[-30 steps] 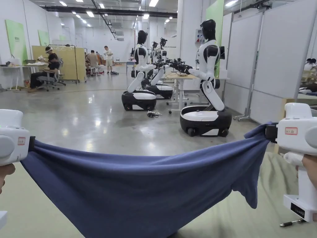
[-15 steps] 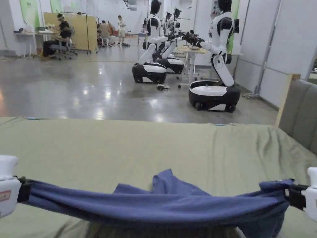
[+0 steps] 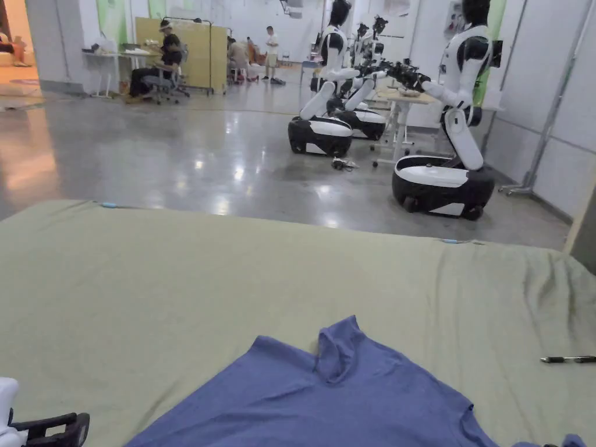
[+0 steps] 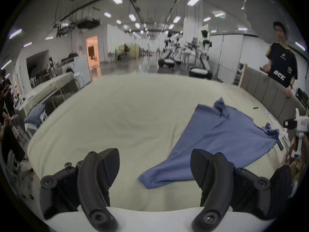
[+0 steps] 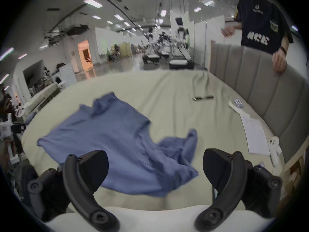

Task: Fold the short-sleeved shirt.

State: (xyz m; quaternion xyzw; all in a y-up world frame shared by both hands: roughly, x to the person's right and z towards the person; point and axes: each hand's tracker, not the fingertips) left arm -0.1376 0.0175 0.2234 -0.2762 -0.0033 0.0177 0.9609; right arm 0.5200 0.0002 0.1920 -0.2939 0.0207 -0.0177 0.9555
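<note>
1. Left gripper point(image 4: 154, 166): jaws spread wide at the bottom of the left gripper view, nothing between them, pale green sheet point(image 4: 117, 118) beneath.
2. Right gripper point(image 5: 155, 167): jaws equally wide apart at the bottom of the right gripper view, clamping nothing, hanging above the near edge of the blue shirt point(image 5: 117, 143).
3. Blue shirt lying loose on the sheet, lower centre of the head view, one sleeve bunched at lower right.
4. Collar end pointing away toward frame centre, a fold standing up there.
5. Pen point(image 3: 567, 359) on the sheet at right edge, well apart from the shirt.
6. Paper point(image 5: 254, 135) beside the grey headboard point(image 5: 267, 93), right side.
</note>
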